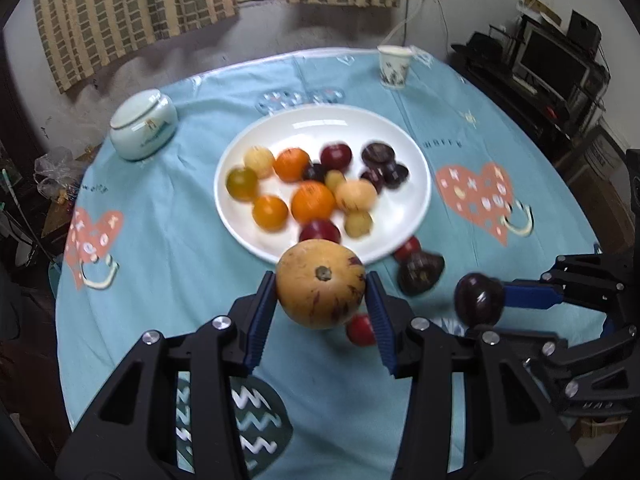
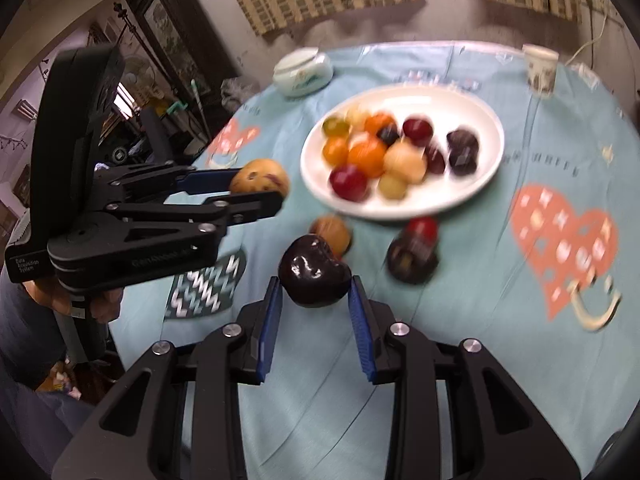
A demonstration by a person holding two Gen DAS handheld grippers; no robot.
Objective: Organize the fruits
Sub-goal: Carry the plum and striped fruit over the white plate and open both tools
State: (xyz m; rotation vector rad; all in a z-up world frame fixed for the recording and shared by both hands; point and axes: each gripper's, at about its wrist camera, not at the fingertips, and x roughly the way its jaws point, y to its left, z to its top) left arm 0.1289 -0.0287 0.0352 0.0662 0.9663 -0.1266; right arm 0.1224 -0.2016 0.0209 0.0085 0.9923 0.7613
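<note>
Left gripper (image 1: 320, 304) clamped on a tan, purple-streaked fruit (image 1: 320, 283), blue pads pressed to both its sides, low centre of the left wrist view. Right gripper (image 2: 314, 306) closed on a glossy dark purple fruit (image 2: 313, 275), low centre of the right wrist view, pads against its flanks. Each gripper also seen from the other camera: right one at the right edge of the left view, left one at the left of the right view, a hand (image 2: 102, 306) wrapped under its handle.

White plate (image 1: 404, 216) in mid-frame, loaded with oranges, red, yellow and dark fruits. Just below its near rim, on the cloth: a small red fruit (image 2: 423, 227) touching a dark fruit (image 2: 412, 260), another small red one (image 1: 359, 330) half behind the left gripper's finger, a brownish one (image 2: 332, 231) behind the dark purple fruit.

Light blue tablecloth (image 1: 160, 240) with pink hearts. Pale lidded jar (image 1: 143, 125) upper left, paper cup (image 1: 394, 66) upper right. Checked curtains (image 1: 132, 0) along the top, black shelving with a monitor at far right.

Plate fruits blurred, kinds hard to tell; table's near edge cut off by the gripper bodies.
</note>
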